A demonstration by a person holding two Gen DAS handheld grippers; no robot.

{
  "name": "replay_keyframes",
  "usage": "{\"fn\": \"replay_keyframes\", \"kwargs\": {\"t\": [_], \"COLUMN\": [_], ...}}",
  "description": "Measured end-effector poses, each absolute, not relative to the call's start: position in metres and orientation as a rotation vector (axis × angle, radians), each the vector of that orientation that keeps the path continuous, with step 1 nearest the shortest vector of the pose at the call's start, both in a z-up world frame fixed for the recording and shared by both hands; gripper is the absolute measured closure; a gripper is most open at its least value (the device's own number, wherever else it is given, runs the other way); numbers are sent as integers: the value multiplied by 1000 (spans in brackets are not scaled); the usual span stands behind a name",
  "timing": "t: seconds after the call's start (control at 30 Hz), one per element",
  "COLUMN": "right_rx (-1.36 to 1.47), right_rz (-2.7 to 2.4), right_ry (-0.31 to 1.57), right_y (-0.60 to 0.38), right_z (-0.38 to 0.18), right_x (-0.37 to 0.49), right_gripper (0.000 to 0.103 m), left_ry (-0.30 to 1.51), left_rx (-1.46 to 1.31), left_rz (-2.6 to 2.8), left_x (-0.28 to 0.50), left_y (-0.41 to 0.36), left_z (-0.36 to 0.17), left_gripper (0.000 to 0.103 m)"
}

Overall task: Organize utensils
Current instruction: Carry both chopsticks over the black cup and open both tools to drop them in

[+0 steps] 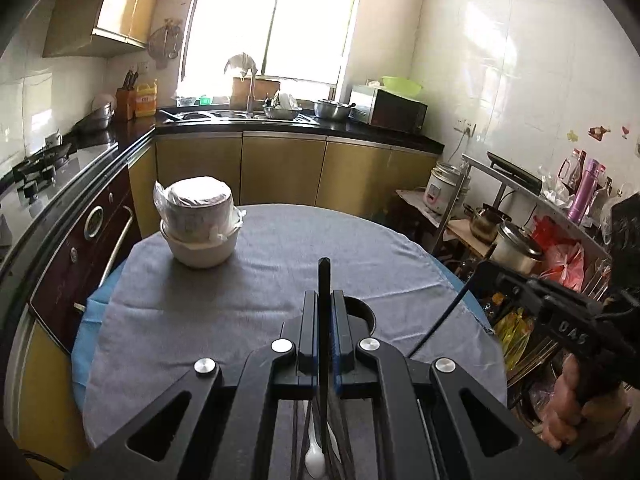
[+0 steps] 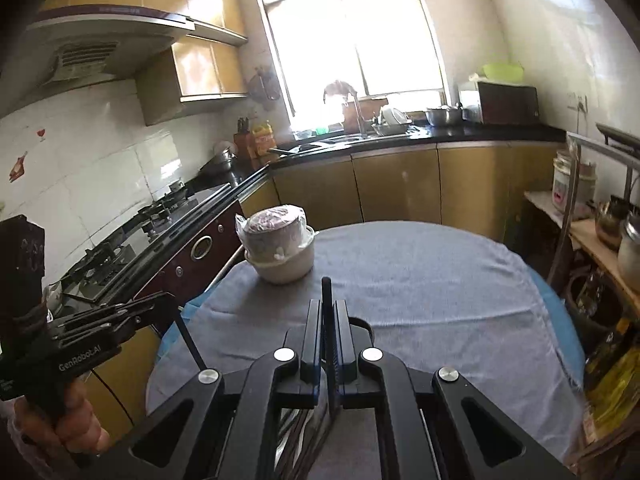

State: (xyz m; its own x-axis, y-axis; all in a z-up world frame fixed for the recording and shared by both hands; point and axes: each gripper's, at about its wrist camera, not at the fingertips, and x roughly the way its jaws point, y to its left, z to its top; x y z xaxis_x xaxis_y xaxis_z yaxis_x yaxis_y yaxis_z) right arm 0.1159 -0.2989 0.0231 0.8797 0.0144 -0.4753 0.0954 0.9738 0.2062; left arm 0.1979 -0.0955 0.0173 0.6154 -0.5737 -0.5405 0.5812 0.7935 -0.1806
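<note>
My left gripper (image 1: 324, 294) is shut on a thin black chopstick (image 1: 324, 276) that stands up between its fingers. Under it, low in the left wrist view, lie a white spoon (image 1: 314, 460) and some dark sticks. My right gripper (image 2: 328, 302) is likewise shut on a black chopstick (image 2: 327, 292), with several dark utensils (image 2: 296, 436) showing below it. Each gripper also appears in the other's view: the right gripper (image 1: 486, 268) with its chopstick slanting down, the left gripper (image 2: 168, 300) likewise. Both hang above the grey-clothed round table (image 1: 280, 272).
A white bowl topped with plastic-wrapped bowls (image 1: 198, 232) stands at the table's far left (image 2: 280, 248). A stove and counter (image 2: 132, 236) run along the left, with a sink counter (image 1: 240, 118) at the back. On the right is a cluttered shelf with pots (image 1: 516, 248).
</note>
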Motion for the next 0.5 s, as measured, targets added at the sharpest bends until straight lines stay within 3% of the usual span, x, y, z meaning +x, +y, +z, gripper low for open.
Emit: {"fn": "replay_keyframes", "kwargs": {"t": [0.5], "right_rx": [155], "right_rz": [-65], "right_ry": [398], "right_y": [-299], "right_z": [94], "right_x": [154], "right_gripper": [98], "left_ry": [504], "left_rx": [-37], "left_rz": [-709], "left_x": [249], "left_y": [-137], "left_z": [81], "left_gripper": [97]}}
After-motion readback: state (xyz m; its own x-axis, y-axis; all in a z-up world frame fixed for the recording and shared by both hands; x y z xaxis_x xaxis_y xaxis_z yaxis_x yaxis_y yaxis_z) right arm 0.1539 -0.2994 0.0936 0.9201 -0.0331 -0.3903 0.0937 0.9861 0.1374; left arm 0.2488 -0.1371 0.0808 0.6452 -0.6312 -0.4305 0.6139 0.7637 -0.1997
